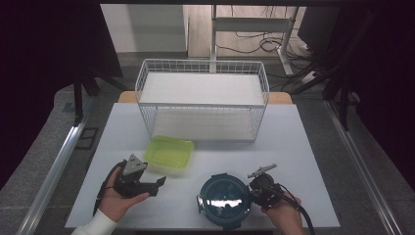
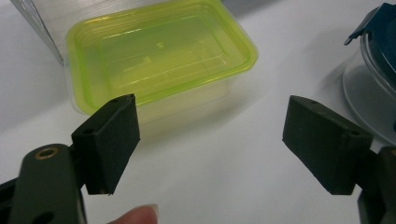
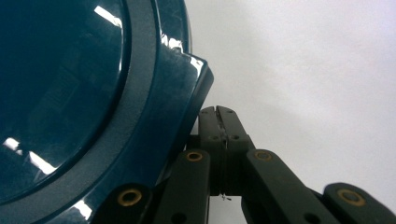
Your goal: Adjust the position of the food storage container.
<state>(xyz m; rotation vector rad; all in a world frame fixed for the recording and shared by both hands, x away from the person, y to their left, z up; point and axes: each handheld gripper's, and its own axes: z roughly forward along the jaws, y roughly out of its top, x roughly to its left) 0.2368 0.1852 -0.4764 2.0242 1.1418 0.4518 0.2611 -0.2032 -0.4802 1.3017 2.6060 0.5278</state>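
Looking down from the high view: the left gripper (image 1: 159,183) sits in the person's left hand (image 1: 119,197) at the near-left of the white table (image 1: 293,147), jaws apart, pointing right, nothing between them. The green container (image 1: 169,153) lies just beyond it, lid on, near the front of the wire basket (image 1: 203,100), not touching the gripper. The right gripper (image 1: 253,192) is held in the right hand (image 1: 283,211) at the near edge, right up against the right side of the round dark-teal container (image 1: 224,199). That container has a glossy domed lid with clip tabs sticking out at its rim.

Left gripper view: the jaws are wide apart, pads bare, gripping nothing. The green container (image 2: 161,51) is ahead between and beyond them, closer to the left pad, translucent lime lid over a clear base, flat on the table (image 2: 210,163). An edge of the teal container (image 2: 373,51) shows at right. A fingertip (image 2: 137,217) pokes in at the bottom.

Right gripper view: the right gripper (image 3: 217,112) has its pads pressed together, nothing clamped between them. It sits just beside a clip tab of the teal container (image 3: 84,107); touching or a hair apart, can't tell. Lid dark, shiny, with light reflections, thick rim.
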